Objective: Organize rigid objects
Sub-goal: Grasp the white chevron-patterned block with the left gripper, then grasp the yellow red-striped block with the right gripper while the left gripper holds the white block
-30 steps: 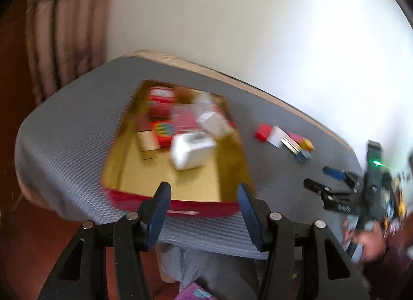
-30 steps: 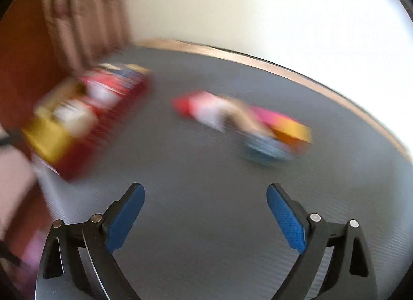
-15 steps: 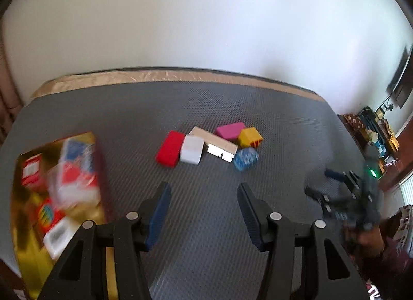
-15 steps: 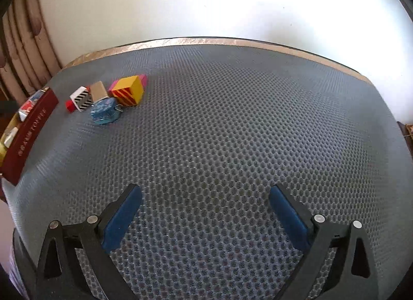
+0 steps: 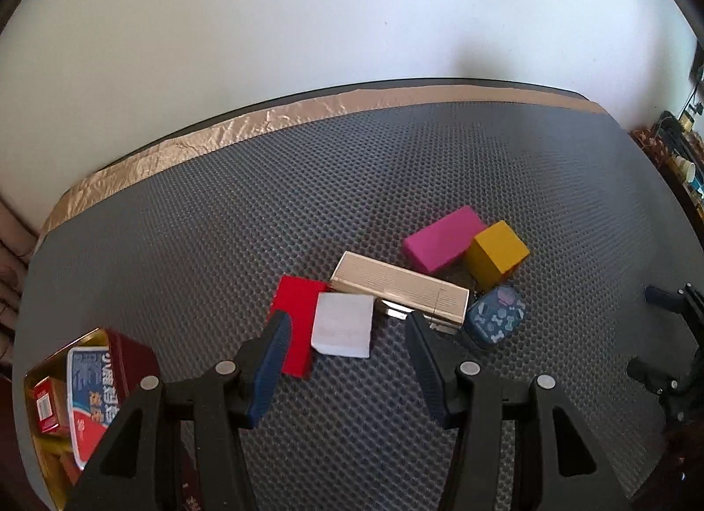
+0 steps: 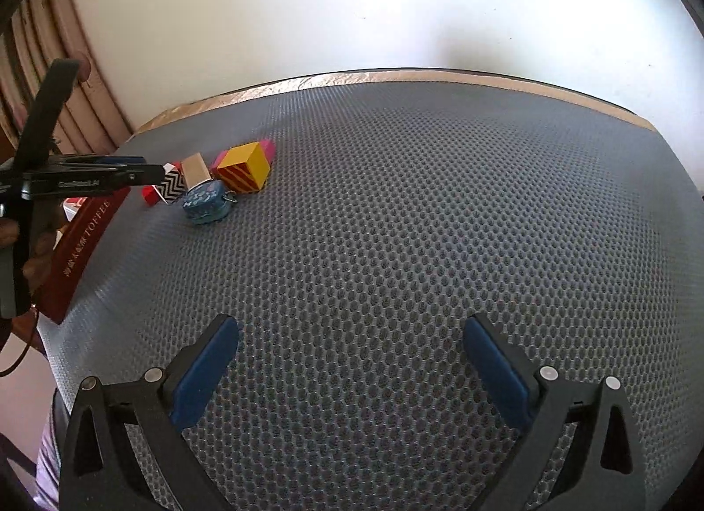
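6 blocks (image 5: 398,286) lie just beyond the open, empty left gripper (image 5: 347,337); right gripper (image 6: 350,355) gapes wide.

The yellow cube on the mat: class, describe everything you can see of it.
The yellow cube looks like a painted wooden block with sharp edges. In the right wrist view one side face shows red diagonal stripes. It rests flat on the grey mesh mat, close against the magenta block, behind the blue patterned case. No tool touches it.

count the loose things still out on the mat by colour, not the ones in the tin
red block: 1
white block: 1
gold box: 1
pink block: 1
yellow cube: 1
blue patterned case: 1
Total: 6
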The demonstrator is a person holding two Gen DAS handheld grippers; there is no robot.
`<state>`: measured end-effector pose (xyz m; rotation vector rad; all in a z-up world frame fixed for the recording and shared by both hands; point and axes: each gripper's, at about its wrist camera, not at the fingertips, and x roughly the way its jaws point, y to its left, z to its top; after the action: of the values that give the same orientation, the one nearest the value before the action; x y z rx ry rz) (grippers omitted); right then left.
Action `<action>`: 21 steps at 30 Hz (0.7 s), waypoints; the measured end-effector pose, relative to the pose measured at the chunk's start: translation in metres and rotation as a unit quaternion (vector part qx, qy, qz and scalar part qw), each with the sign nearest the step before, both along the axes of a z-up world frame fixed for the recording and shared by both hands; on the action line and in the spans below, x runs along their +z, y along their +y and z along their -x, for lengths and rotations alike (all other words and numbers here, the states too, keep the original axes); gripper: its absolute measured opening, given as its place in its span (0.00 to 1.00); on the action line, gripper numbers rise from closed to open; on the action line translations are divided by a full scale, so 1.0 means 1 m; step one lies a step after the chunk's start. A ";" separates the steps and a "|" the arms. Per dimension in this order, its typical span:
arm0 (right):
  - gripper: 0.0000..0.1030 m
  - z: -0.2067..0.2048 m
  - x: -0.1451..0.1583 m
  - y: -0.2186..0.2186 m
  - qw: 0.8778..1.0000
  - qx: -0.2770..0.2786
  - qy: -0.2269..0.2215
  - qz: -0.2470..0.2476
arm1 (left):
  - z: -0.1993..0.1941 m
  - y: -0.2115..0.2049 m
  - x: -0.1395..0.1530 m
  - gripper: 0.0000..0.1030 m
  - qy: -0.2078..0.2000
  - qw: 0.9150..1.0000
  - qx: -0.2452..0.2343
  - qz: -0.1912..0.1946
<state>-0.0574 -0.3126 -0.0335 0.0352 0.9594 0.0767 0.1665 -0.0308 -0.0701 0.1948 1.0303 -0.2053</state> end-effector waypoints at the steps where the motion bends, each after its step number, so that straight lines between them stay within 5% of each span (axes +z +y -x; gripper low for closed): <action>1: 0.99 0.000 -0.001 0.004 1.000 0.001 0.001 -0.001 | -0.001 0.001 -0.001 0.53 0.001 1.000 -0.002 0.005; 6: 1.00 -0.005 -0.001 0.003 1.000 0.002 0.003 -0.005 | -0.014 0.002 -0.009 0.53 0.005 1.000 -0.002 -0.004; 10: 1.00 -0.006 -0.002 0.005 1.000 0.002 0.004 -0.004 | -0.020 0.011 -0.014 0.53 0.013 0.999 -0.007 0.050; 14: 1.00 -0.006 -0.002 0.003 1.000 0.003 0.005 -0.004 | -0.020 0.011 -0.023 0.30 0.032 0.997 -0.007 0.066; 21: 1.00 -0.007 -0.003 0.003 1.000 0.003 0.004 -0.006 | 0.011 0.019 -0.021 0.30 0.029 0.993 0.016 0.113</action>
<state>-0.0504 -0.3092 -0.0364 0.0450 0.9670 0.0877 0.1557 -0.0113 -0.0910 -0.0341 1.0578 -0.2975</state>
